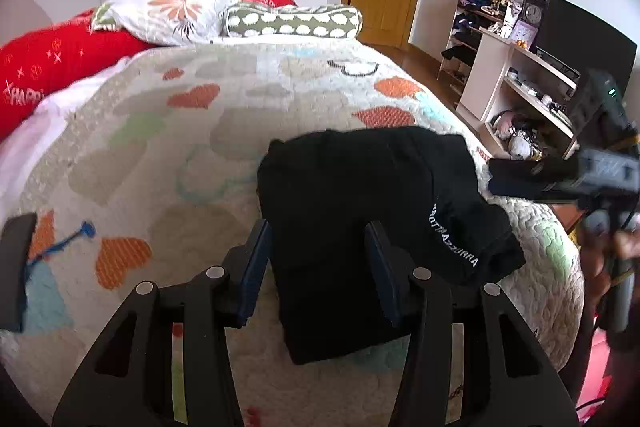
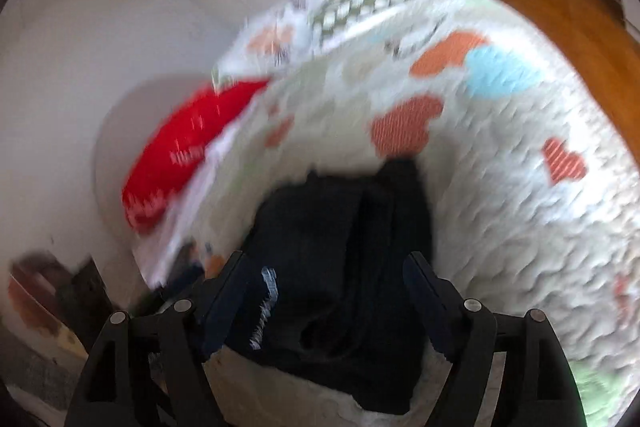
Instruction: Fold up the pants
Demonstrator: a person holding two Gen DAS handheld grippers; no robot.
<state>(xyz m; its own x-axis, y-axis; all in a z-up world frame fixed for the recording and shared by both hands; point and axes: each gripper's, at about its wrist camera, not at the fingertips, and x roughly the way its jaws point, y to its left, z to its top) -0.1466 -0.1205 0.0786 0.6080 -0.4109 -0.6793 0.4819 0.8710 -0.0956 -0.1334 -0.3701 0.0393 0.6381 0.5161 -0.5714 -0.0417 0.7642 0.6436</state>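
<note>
Nearly folded, the black pants [image 1: 360, 211] lie bundled at lower centre on the heart-print quilt [image 1: 168, 131], both grippers, left [image 1: 318, 267] and right [image 2: 324, 303], parted and empty, apparently released.

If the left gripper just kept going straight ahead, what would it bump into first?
Most likely the folded black pants on the bed quilt. The left gripper points down at them with open jaws either side of the near end; how close it is remains unclear.
</note>
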